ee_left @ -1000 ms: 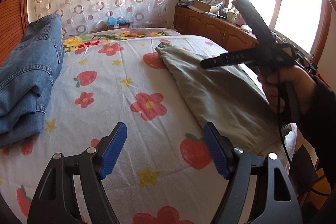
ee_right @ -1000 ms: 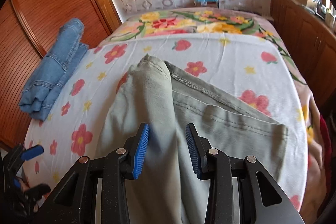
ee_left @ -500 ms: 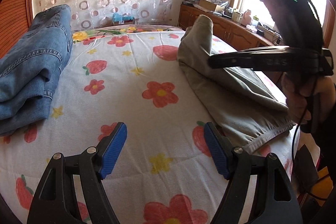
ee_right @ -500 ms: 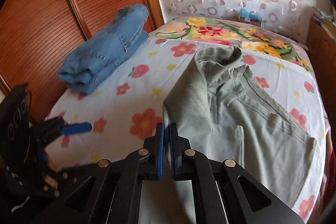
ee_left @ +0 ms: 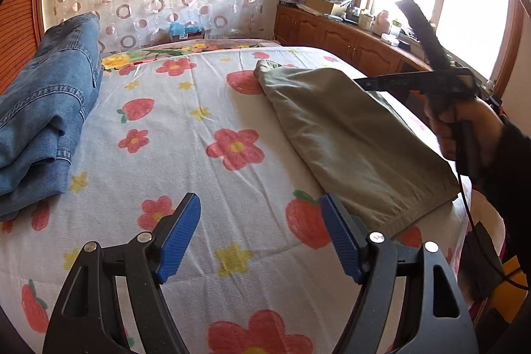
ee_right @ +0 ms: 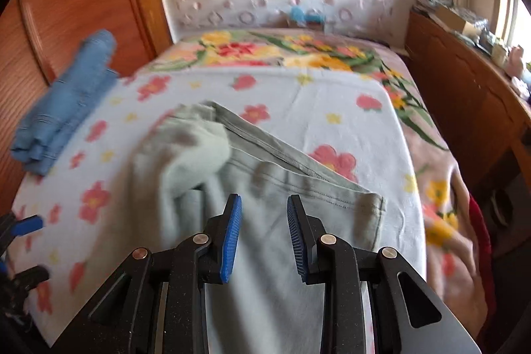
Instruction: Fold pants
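Mid-fold, by the look of it: olive pants [ee_right: 275, 188] lying doubled on the flowered bed [ee_left: 199, 155], a bunched part lumped up on the top layer. Right gripper [ee_right: 264, 234] just above the cloth with jaws just opened to a narrow gap, nothing pinched between. Left gripper [ee_left: 260, 234] spread wide and empty over bare sheet, pants just beside on the right. Next, probably: flatten the lump, then take an end and bring it over.

Right gripper [ee_right: 264, 234] jaws just opening, empty, above grey-green pants [ee_right: 275, 188] on bed [ee_right: 332, 95]; folded jeans [ee_right: 63, 111] at ten o'clock.
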A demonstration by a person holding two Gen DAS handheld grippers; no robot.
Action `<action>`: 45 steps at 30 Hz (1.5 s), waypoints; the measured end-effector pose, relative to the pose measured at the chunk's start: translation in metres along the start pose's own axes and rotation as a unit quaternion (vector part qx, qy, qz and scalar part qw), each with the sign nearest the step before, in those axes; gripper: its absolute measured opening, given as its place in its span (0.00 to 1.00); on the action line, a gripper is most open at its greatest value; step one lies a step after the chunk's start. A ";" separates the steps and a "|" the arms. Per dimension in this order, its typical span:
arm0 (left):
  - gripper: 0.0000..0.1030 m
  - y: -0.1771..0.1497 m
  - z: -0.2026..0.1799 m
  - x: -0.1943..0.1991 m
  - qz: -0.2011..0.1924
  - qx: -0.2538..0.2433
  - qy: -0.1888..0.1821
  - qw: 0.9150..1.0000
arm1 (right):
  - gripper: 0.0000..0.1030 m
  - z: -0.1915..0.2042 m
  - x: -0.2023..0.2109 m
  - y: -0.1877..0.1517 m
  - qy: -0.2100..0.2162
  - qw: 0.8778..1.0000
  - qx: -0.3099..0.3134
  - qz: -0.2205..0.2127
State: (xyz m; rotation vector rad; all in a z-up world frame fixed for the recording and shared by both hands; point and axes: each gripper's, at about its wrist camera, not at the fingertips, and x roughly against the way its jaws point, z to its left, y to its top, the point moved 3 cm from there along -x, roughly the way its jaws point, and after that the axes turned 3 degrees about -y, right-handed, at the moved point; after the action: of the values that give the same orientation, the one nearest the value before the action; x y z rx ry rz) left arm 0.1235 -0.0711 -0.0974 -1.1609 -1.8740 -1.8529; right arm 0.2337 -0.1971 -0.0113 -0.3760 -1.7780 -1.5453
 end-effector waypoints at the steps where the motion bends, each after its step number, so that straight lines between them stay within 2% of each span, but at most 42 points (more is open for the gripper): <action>1: 0.74 0.000 0.000 0.000 0.000 0.000 0.000 1.000 | 0.29 0.002 -0.007 0.002 0.001 1.000 0.002 0.003; 7: 0.74 0.000 0.001 0.000 0.001 0.003 0.002 1.000 | 0.30 0.039 -0.015 0.008 0.026 0.998 0.051 0.001; 8: 0.74 0.000 0.002 0.000 0.000 0.004 0.002 1.000 | 0.31 0.043 -0.013 0.005 0.030 0.998 0.060 0.000; 10: 0.74 -0.001 0.003 0.000 -0.001 0.005 0.002 1.000 | 0.42 0.053 -0.016 0.000 0.036 0.996 0.078 0.001; 12: 0.74 -0.001 0.004 -0.001 0.000 0.006 0.002 1.000 | 0.45 0.058 -0.023 -0.005 0.034 0.996 0.088 0.006; 16: 0.74 -0.001 0.003 0.000 -0.001 0.006 0.000 1.000 | 0.45 0.056 -0.030 -0.003 0.025 0.996 0.082 0.009; 20: 0.74 -0.002 0.003 0.000 0.000 0.005 0.000 1.000 | 0.45 0.052 -0.032 0.008 0.034 0.997 0.073 0.017; 22: 0.74 -0.002 0.003 0.000 -0.001 0.006 0.000 1.000 | 0.33 0.050 -0.034 0.011 0.041 0.996 0.073 0.023; 23: 0.74 -0.002 0.003 0.000 0.000 0.006 0.000 1.000 | 0.31 0.050 -0.035 0.012 0.042 0.996 0.073 0.027; 24: 0.74 -0.002 0.003 0.000 0.001 0.006 0.001 1.000 | 0.17 0.049 -0.034 0.013 0.041 0.996 0.074 0.025; 25: 0.74 -0.003 0.003 0.000 0.000 0.006 0.001 1.000 | 0.10 0.049 -0.033 0.014 0.048 0.996 0.076 0.025; 27: 0.74 -0.003 0.003 0.000 0.001 0.007 0.001 1.000 | 0.07 0.045 -0.024 0.015 0.048 0.995 0.085 0.015; 34: 0.74 -0.006 -0.001 -0.002 0.005 0.002 -0.001 1.000 | 0.04 0.025 0.011 0.017 0.060 0.995 0.055 -0.052; 45: 0.74 -0.006 -0.008 -0.003 0.011 -0.007 -0.004 1.000 | 0.04 -0.004 0.026 0.012 0.056 0.995 0.002 -0.083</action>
State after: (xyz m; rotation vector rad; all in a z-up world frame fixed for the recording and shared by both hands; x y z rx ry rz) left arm 0.1189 -0.0791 -0.1027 -1.1902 -1.8473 -1.8549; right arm 0.2249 -0.2045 0.0149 -0.1376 -1.7617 -1.6431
